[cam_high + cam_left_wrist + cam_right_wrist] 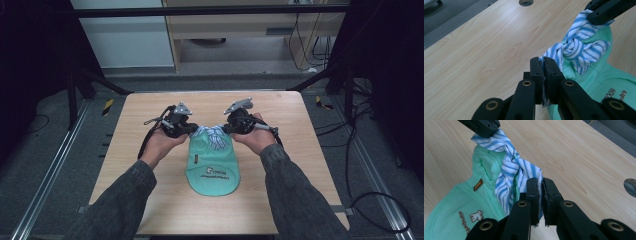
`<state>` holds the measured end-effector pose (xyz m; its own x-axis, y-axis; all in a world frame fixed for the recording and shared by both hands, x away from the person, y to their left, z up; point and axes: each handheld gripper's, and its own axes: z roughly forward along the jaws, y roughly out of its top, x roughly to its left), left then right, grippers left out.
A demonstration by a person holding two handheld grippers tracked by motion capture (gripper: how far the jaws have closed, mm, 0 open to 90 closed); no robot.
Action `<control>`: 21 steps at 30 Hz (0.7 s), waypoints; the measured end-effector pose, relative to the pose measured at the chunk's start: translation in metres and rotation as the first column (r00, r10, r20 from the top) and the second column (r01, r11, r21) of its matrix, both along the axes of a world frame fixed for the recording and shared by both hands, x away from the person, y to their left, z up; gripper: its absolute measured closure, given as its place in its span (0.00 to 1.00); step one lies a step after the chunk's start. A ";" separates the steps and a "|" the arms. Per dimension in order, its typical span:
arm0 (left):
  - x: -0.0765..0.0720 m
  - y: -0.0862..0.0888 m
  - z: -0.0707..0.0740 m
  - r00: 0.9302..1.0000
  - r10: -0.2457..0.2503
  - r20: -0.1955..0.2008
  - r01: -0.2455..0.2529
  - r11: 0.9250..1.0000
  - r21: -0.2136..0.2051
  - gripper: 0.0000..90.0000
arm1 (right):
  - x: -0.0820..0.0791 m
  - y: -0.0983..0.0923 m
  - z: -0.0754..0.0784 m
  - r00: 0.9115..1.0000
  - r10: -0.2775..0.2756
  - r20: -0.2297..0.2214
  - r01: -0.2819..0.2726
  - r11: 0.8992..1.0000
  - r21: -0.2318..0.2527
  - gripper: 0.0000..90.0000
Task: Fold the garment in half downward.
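Observation:
A small mint-green garment [212,167] with a printed logo lies flat on the wooden table [150,150]. At its far end a blue-and-white striped tie [212,134] is twisted into a knot [571,47] [510,165]. My left gripper [194,131] [543,61] is shut on one end of the striped tie. On the opposite side my right gripper [226,129] [540,182] is shut on the other end. The two grippers face each other across the knot, and each one's black jaw tip reaches into the other's view.
A round cable hole [526,2] [631,185] is cut in the tabletop near the far edge. Black frame legs and cables [370,150] stand on the floor around the table. A wooden cabinet [240,30] stands beyond it.

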<state>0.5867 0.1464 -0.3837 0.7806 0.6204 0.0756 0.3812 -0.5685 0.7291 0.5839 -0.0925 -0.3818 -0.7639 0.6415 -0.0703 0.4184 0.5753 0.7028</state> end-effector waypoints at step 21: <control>0.014 0.005 0.019 0.999 0.022 0.035 -0.022 1.000 0.008 0.96 | 0.011 0.008 0.014 0.999 -0.020 0.034 0.020 1.000 0.001 0.94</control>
